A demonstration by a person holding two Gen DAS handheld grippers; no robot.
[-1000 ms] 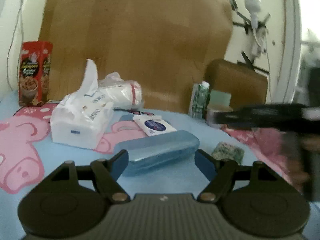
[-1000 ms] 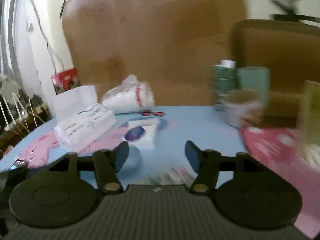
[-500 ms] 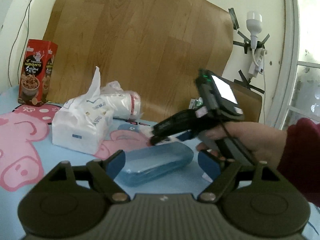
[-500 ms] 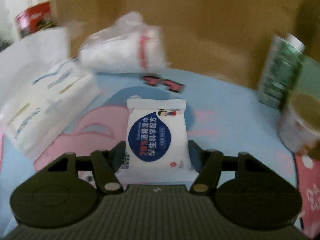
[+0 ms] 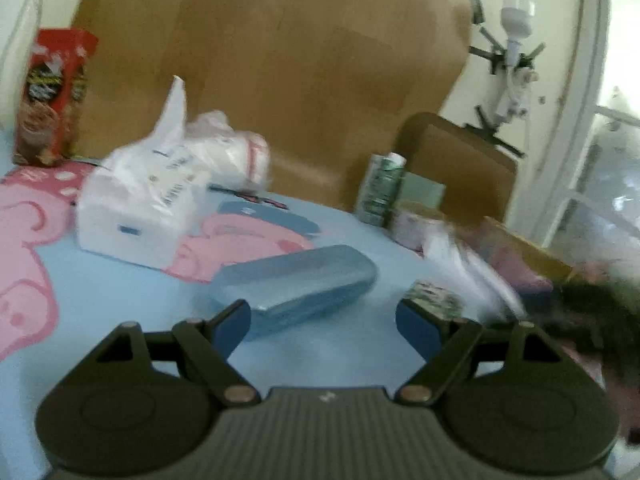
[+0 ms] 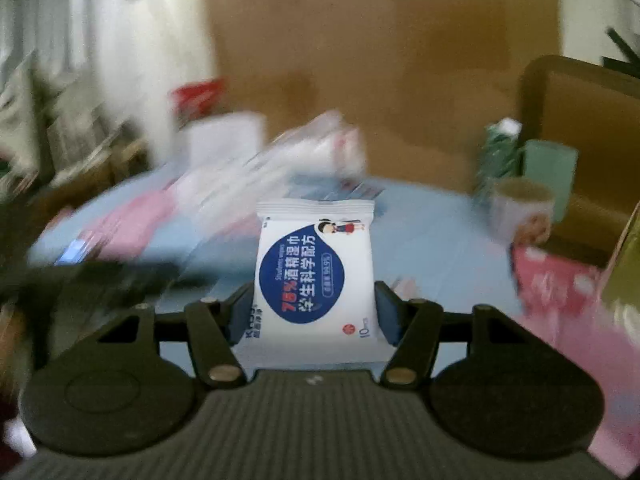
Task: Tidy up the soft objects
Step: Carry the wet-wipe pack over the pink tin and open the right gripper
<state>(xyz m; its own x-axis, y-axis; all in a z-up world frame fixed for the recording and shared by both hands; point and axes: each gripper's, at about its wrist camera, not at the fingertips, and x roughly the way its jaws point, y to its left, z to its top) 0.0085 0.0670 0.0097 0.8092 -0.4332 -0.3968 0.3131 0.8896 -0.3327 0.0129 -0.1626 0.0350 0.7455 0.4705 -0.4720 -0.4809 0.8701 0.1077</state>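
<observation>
Right wrist: right hand-held gripper (image 6: pixel 315 314) clamps wipes pack (image 6: pixel 315 276).

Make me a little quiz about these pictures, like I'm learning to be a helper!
1. True or false: the right tongs are empty.
2. What colour is the long hard case lying flat in the left wrist view? A red, B blue, C yellow.
3. Fill the gap: in the left wrist view, the red box stands to the ____ of the tissue pack.

Key
1. False: they are shut on the wipes pack, one pad on each side of it.
2. B
3. left
</observation>
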